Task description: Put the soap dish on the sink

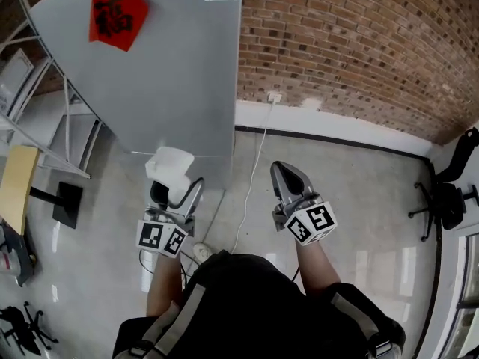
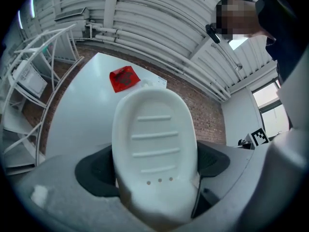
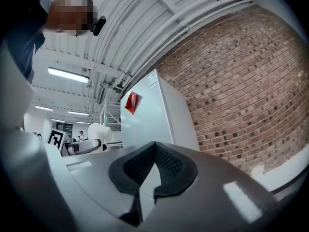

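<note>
A white oval soap dish (image 2: 154,149) with raised ribs and three small holes stands up between the jaws of my left gripper (image 2: 155,166), which is shut on it. In the head view the same soap dish (image 1: 170,164) juts forward from the left gripper (image 1: 174,194), held above the floor. My right gripper (image 1: 288,179) is at the right, shut, with nothing in it; in its own view the right gripper (image 3: 153,170) points up toward the brick wall. No sink is in view.
A tall grey cabinet (image 1: 165,66) with a red paper sign (image 1: 117,13) stands ahead. A brick wall (image 1: 359,43) runs behind it. A white cable (image 1: 251,193) trails on the pale floor (image 1: 359,200). Metal shelving (image 1: 52,118) is at left, a black chair (image 1: 449,193) at right.
</note>
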Action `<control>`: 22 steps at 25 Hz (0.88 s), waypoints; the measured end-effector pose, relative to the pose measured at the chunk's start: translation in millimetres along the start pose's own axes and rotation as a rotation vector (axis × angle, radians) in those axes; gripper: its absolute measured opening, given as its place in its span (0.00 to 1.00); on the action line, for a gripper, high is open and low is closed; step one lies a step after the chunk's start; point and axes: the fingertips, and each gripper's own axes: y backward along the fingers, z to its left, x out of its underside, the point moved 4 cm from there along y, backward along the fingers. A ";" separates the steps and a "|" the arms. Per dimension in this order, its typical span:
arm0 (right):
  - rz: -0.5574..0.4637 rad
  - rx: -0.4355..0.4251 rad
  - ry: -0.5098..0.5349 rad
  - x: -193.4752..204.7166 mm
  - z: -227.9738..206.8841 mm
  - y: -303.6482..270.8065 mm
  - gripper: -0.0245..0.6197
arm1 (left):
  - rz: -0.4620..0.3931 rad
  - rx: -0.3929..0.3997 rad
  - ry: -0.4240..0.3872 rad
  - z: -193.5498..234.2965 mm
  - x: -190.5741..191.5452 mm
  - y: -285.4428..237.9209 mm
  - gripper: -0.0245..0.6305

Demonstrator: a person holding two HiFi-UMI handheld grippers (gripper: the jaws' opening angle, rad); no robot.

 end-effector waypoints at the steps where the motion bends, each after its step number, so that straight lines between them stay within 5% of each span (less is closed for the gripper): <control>1: 0.015 -0.026 0.002 3.7 7.3 -13.0 0.05 | -0.005 -0.027 -0.001 12.2 -2.6 7.3 0.74; 22: 0.074 -0.477 -0.003 62.3 212.7 -222.1 0.05 | -0.102 -0.482 -0.061 214.7 -53.7 179.5 0.74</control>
